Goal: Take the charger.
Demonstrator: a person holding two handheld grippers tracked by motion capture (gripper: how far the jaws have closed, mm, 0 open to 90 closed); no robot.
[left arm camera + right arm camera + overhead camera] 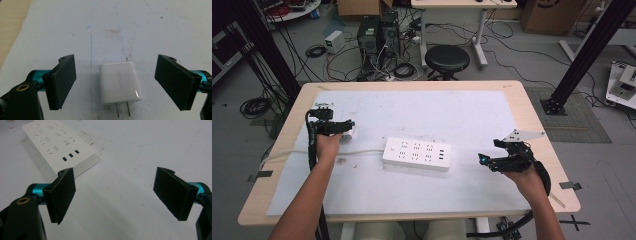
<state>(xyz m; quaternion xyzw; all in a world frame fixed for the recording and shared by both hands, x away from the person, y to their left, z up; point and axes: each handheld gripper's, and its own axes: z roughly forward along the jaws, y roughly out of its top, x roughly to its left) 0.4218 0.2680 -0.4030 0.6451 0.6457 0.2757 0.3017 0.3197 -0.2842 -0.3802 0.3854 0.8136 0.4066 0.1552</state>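
A white power strip (416, 153) lies flat at the middle of the white mat, its cord running off to the left. A small white plug adapter (120, 83) lies on the mat with its two metal prongs pointing toward the camera; it sits between the wide-apart jaws of my left gripper (120, 83), which touch nothing. From above, the left gripper (343, 127) hangs over the adapter (349, 134) at the mat's left. My right gripper (484, 161) is open too, hovering right of the strip with bare mat between its jaws (116, 195); the power strip's end (58, 146) lies ahead to its left.
The wooden table (537, 130) carries a white mat (462, 112) with scuff marks and faint blue pen lines. Beyond the far edge stand a black stool (447, 59), computer towers (377, 35) and loose cables on the floor. A black frame post (584, 55) rises at the right.
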